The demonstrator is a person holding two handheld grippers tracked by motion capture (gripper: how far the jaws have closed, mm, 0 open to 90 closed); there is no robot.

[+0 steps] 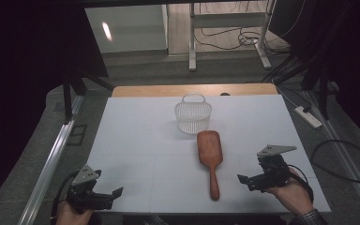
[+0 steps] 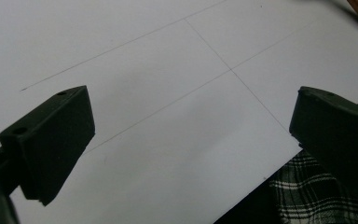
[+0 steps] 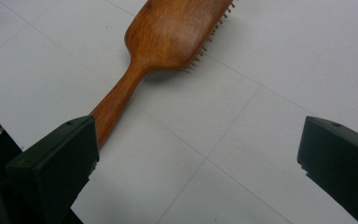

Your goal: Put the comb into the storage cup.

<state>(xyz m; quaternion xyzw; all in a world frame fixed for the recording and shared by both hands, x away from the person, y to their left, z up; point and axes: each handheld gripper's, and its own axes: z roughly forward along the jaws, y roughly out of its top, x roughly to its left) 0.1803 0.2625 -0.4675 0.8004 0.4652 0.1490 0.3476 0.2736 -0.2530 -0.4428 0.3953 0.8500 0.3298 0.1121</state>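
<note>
I hold my right hand-held gripper [image 1: 243, 180] just to the right of the hairbrush [image 1: 210, 157], near the lower end of its handle and not touching it. Its jaws stand wide apart, released, with nothing between them. In the right gripper view the handle runs down behind one jaw, and the brush head with its bristles facing the bench lies farther ahead [image 3: 168, 35].

The hairbrush is wooden, reddish brown, and lies flat on the white bench [image 1: 140, 140]. Its head points toward the basket [image 1: 193, 115] and its handle points toward my edge of the bench. The head lies just short of the basket; I cannot tell whether the two touch.

The basket is white, slotted, upright, with a loop handle at its top. It stands beyond the hairbrush, toward the far side of the bench.

My left hand-held gripper [image 1: 115, 194] is well to the left of the hairbrush, low over the near left corner of the bench. Its jaws are likewise spread and released, holding nothing. In the left gripper view, bare white bench surface [image 2: 168, 116] with thin pencil lines lies between the jaws, and a plaid sleeve [image 2: 317, 196] shows by one jaw.
</note>
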